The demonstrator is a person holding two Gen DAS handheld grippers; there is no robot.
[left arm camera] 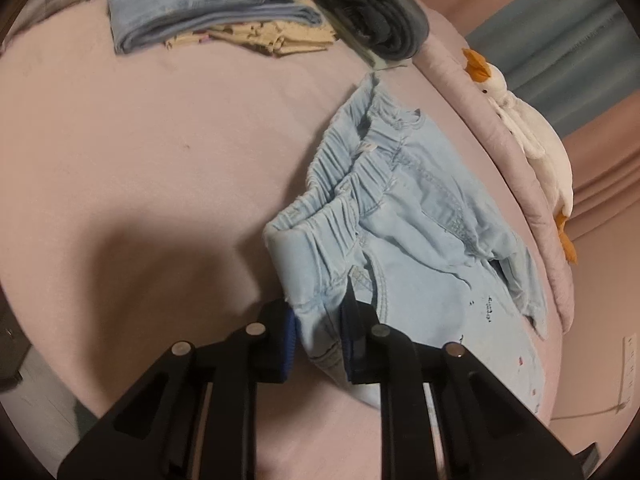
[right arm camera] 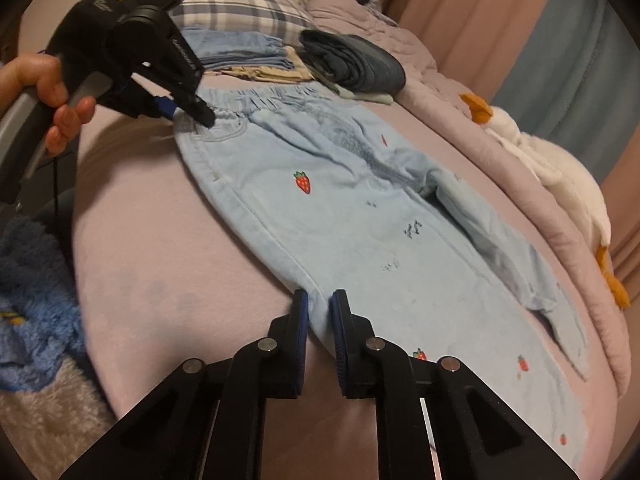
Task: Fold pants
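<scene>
Both tools, left tool point(left arm camera: 318, 320) and right tool point(right arm camera: 318, 312), pinch the pants point(right arm camera: 340, 208).

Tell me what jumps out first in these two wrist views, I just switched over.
The light blue pants with red strawberries lie spread across the pink bed; the left gripper pinches the waistband corner and the right gripper clamps the near leg edge. Behind them sits a stack of folded clothes, and a white plush goose lies along the bed's right edge.
</scene>
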